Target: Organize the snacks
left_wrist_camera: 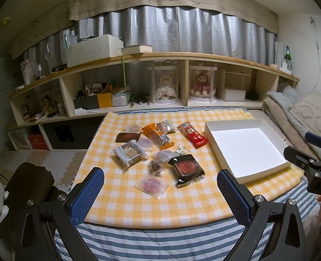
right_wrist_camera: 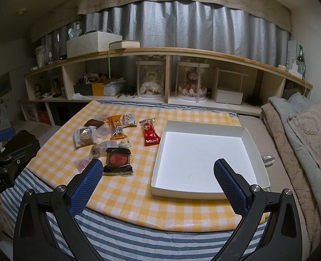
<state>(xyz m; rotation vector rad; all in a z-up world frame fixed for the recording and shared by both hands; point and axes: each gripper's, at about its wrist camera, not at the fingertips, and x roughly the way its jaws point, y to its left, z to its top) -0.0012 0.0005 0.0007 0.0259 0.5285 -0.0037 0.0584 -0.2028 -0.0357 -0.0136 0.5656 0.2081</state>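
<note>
Several wrapped snacks lie scattered on the yellow checked tablecloth (left_wrist_camera: 138, 206): a black packet with a red round cake (left_wrist_camera: 187, 169) (right_wrist_camera: 117, 160), a red packet (left_wrist_camera: 192, 134) (right_wrist_camera: 150, 131), an orange bar (left_wrist_camera: 158, 136) (right_wrist_camera: 116, 128), a grey-wrapped cake (left_wrist_camera: 128, 153) (right_wrist_camera: 84, 137) and a clear pink pouch (left_wrist_camera: 151, 184). An empty white box (left_wrist_camera: 247, 150) (right_wrist_camera: 206, 158) sits to their right. My left gripper (left_wrist_camera: 160, 193) hovers open over the table's near edge, short of the snacks. My right gripper (right_wrist_camera: 158, 187) stands open near the box's front rim. Neither holds anything.
A long wooden shelf (left_wrist_camera: 182, 56) with dolls in clear cases, boxes and clutter runs behind the table. Folded blankets (right_wrist_camera: 301, 134) lie at the right. A blue striped quilt (right_wrist_camera: 160, 235) hangs below the cloth. The right gripper's body (left_wrist_camera: 312, 165) shows beside the box.
</note>
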